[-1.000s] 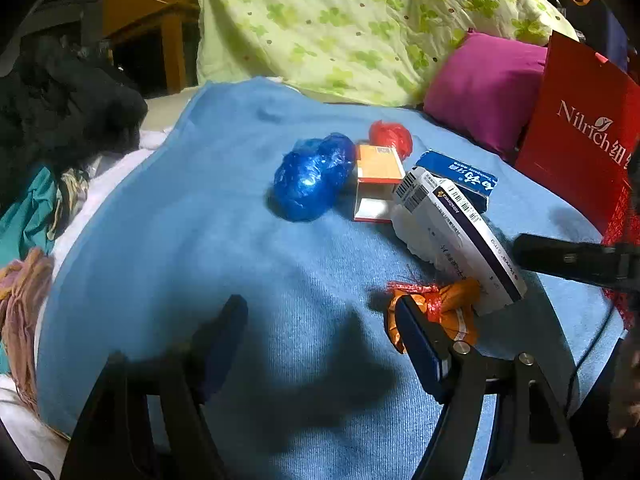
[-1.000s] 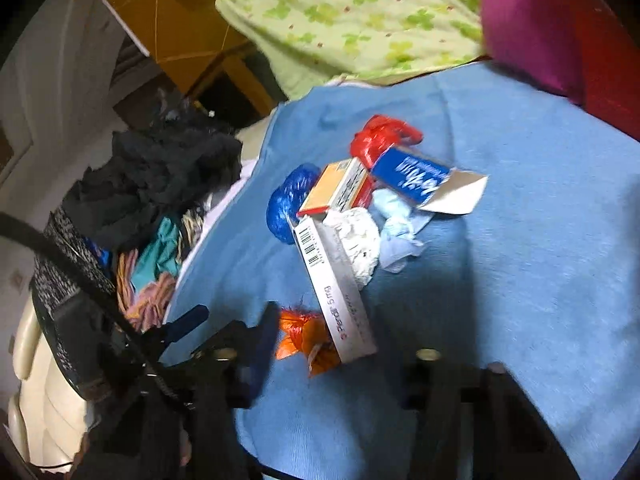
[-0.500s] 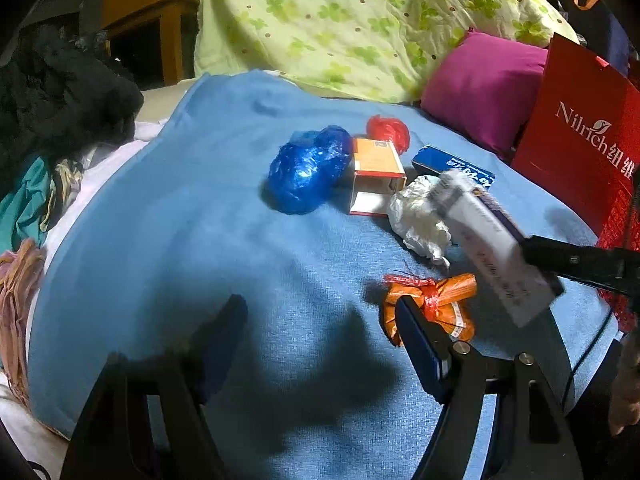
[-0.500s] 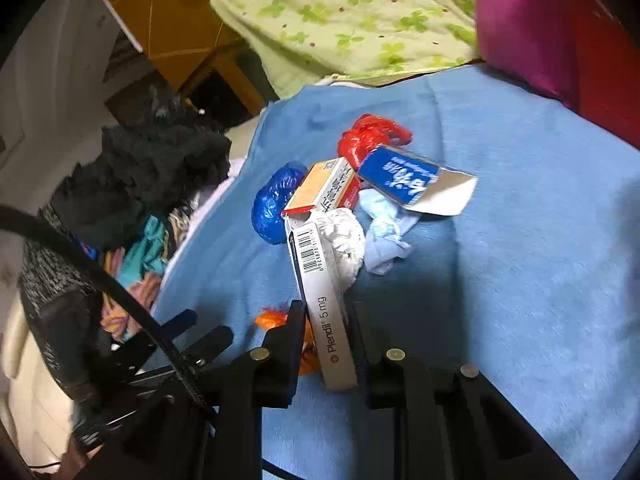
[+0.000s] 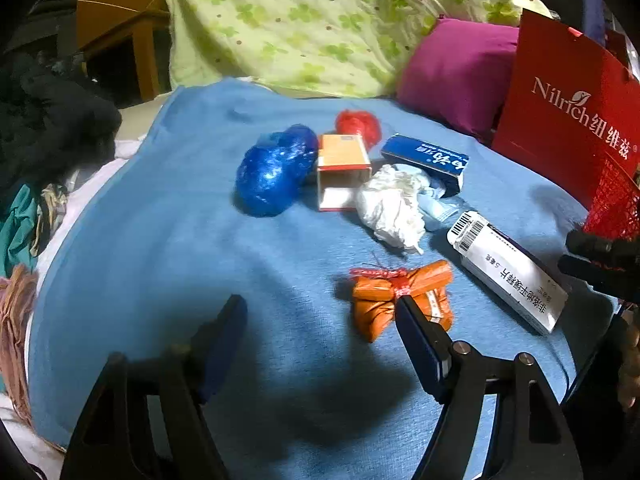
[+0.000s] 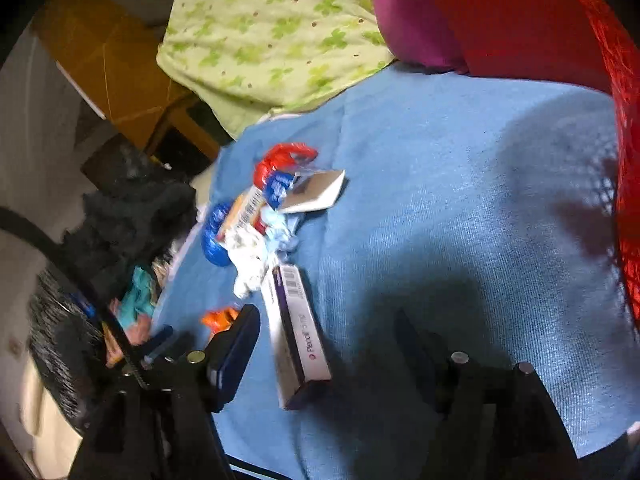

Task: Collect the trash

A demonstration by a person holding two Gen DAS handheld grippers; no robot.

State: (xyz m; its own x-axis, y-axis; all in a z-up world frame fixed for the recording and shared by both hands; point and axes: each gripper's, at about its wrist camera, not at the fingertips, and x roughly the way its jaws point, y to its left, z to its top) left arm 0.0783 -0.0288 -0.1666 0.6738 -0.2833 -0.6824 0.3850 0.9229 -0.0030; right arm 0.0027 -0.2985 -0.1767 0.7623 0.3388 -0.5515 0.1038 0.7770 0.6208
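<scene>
Trash is lying clustered on the blue knitted bed blanket (image 5: 168,240), so we are holding both left tongs (image 5: 320,320) and right tongs (image 6: 326,340) wide apart and empty, the right straddling the long white-and-purple medicine carton (image 6: 298,332) for regrasping.

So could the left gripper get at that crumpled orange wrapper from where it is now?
Probably yes. The crumpled orange wrapper lies just beyond the left gripper, beside one of its open fingers, with nothing lying over it on the blue blanket.
</scene>
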